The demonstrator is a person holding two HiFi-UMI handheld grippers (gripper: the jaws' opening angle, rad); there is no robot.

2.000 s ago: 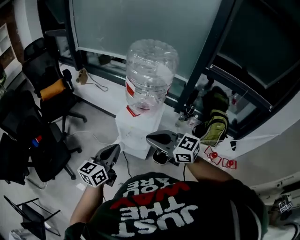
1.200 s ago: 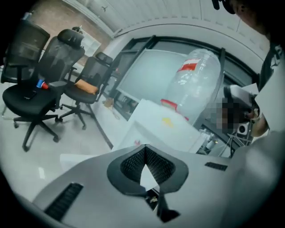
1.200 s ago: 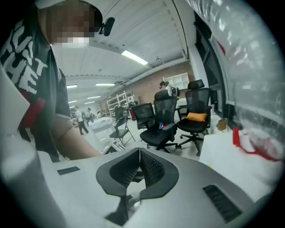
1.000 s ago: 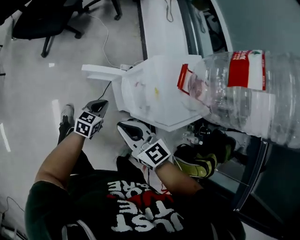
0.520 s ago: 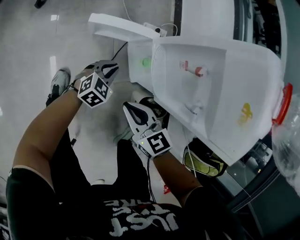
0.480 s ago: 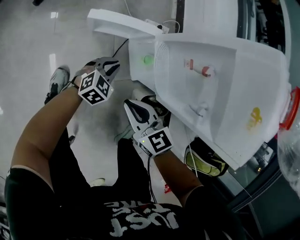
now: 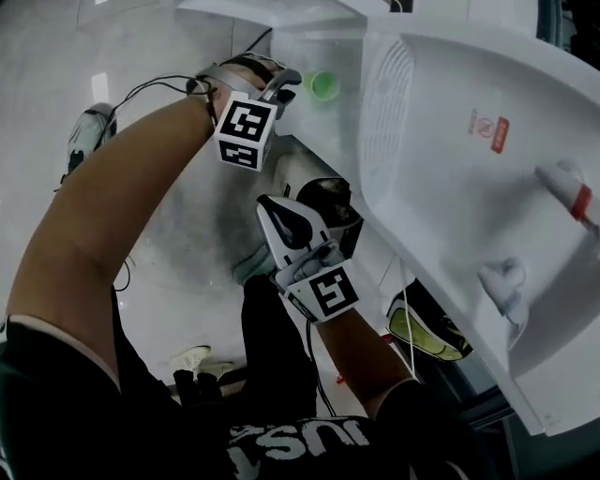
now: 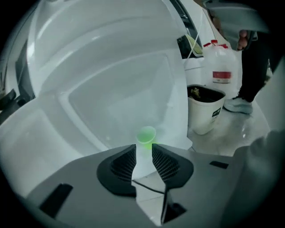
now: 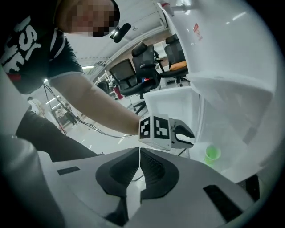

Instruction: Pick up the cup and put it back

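A small green cup [image 7: 323,86] stands inside the open lower compartment of the white water dispenser [image 7: 469,169]. My left gripper [image 7: 286,84] points into that compartment, with its tips just short of the cup [image 8: 146,135]. Its jaws have just been opening; the pads [image 8: 127,161] press on nothing, and the cup shows beyond the gap. My right gripper [image 7: 281,211] hangs lower, outside the compartment, with its jaws shut and nothing in them. The right gripper view shows the left gripper [image 9: 187,133] to the left of the cup [image 9: 212,153].
The compartment's white door [image 7: 234,9] stands swung open at the left. A white bucket [image 8: 204,111] and a water jug [image 8: 221,71] stand on the floor beside the dispenser, near a person's shoe [image 8: 240,104]. Office chairs [image 9: 138,71] stand farther back.
Both grippers have dropped toward the dispenser's lower compartment as the view tilted down. The left gripper has rolled, moved in to the green cup, and parted its jaws.
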